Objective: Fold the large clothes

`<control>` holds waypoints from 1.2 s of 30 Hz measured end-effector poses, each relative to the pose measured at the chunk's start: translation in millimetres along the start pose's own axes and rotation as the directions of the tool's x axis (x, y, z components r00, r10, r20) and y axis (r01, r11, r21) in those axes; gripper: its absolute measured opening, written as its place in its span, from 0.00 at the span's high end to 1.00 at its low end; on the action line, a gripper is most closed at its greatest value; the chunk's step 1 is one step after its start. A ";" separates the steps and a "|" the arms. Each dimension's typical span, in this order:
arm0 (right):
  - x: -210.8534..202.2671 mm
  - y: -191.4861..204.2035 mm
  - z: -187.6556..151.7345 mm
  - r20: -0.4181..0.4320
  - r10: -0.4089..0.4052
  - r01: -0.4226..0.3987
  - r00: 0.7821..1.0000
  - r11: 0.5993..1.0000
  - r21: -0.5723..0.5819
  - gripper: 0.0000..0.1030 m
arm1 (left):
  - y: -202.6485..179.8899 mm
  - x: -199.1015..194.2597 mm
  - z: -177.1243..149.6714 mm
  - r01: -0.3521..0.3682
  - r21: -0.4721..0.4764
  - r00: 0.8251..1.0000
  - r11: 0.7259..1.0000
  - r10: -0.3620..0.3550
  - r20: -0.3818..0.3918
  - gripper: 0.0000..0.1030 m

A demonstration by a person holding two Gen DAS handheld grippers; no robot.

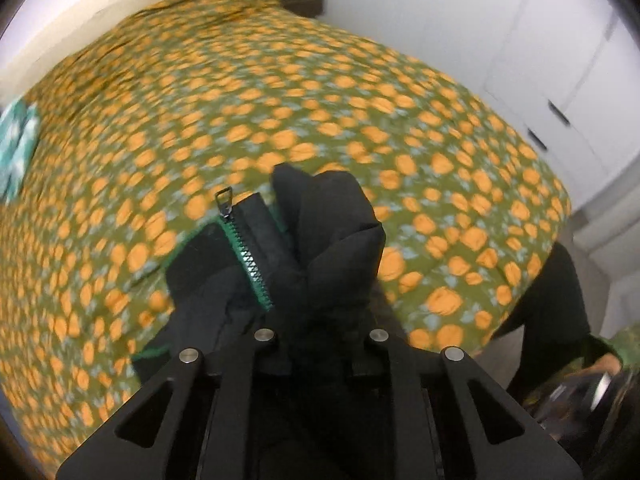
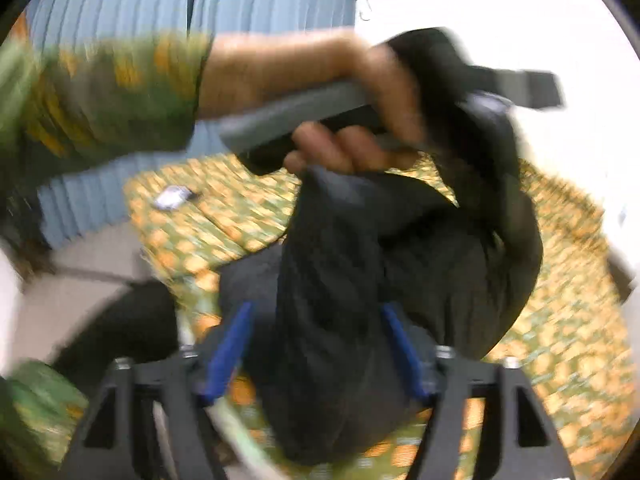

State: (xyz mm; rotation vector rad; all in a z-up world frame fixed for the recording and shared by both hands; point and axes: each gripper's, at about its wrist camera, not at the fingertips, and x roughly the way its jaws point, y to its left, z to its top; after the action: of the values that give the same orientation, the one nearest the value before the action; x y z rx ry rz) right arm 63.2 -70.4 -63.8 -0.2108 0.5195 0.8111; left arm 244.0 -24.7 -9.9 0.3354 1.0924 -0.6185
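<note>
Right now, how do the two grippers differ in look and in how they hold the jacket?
The left gripper looks all black; the right gripper shows blue fingers. The left pinches the black jacket beside its green zipper; the right holds plain black cloth, spread wider. Both grip the jacket above the flowered bedspread.

Left wrist view looks down across the bed (image 1: 280,92) from close above. Right wrist view faces the other hand (image 2: 360,120), nearby. Both share the jacket (image 1: 320,240).
</note>
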 end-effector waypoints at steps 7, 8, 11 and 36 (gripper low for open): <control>13.8 -40.8 24.5 0.035 0.034 -0.041 0.999 0.974 0.222 0.38 | 100.8 7.5 -82.3 -0.029 -0.241 0.999 0.970 0.032 0.007 0.83; 27.0 -40.1 28.2 0.023 0.036 -0.040 0.999 0.976 0.212 0.51 | 112.7 7.3 -95.3 -0.021 -0.278 0.999 0.960 0.029 0.023 0.82; 74.1 -24.0 31.1 -0.050 0.070 -0.061 0.996 0.985 0.163 0.57 | 132.9 8.0 -117.6 0.002 -0.348 0.998 0.938 0.018 0.053 0.80; 206.0 -12.2 7.2 -0.292 0.146 -0.058 0.945 0.955 0.292 0.59 | 192.5 75.8 -189.2 0.084 -0.561 0.995 0.824 -0.036 0.097 0.68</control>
State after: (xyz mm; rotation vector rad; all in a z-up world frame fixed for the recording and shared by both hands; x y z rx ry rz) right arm 192.7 54.9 -164.5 -0.0481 0.9429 0.8001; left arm 250.7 206.2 -168.8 -0.2429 1.1561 -0.3322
